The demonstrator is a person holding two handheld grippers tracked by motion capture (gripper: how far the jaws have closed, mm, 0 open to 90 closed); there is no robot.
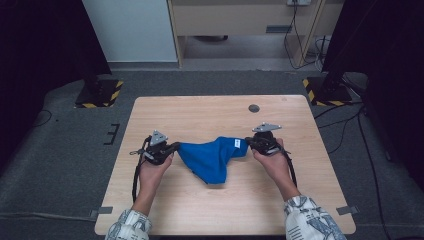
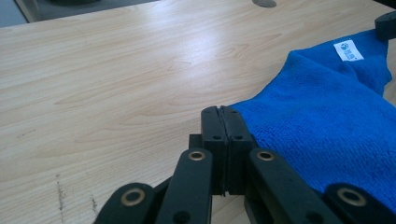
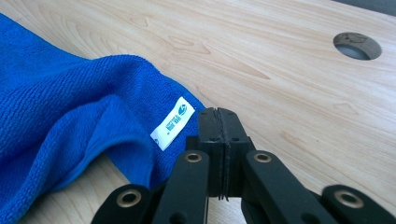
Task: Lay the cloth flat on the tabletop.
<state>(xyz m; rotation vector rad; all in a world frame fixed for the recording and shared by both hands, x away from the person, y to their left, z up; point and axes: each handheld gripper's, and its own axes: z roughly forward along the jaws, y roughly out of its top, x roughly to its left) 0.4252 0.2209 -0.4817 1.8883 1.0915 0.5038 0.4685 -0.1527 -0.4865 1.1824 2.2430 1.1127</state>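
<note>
At the near edge of the desk (image 1: 165,210) the person's two patterned sleeves came in, forearms reaching forward to either side of the middle. The left gripper (image 1: 172,147) had its jaws pressed together on one corner of the blue cloth (image 1: 210,157); in the left gripper view the left gripper's closed pads (image 2: 222,113) met right at the cloth's edge, so it appeared to pinch a thin bit of fabric there. The right gripper (image 1: 248,142) was likewise closed, pinching the opposite corner just beside the white label (image 3: 173,122), as the right gripper view showed. Between the two claws the cloth hung lifted, sagging in a pouch toward the near edge, its lower fold seemingly resting on the wood around the desk's middle. Judging by this, both corners were secured and the cloth was raised; spreading it taut, then laying it flat or folding it, seemed left to do. Farther off, a round cable hole (image 1: 254,108) sat near the far right corner.
</note>
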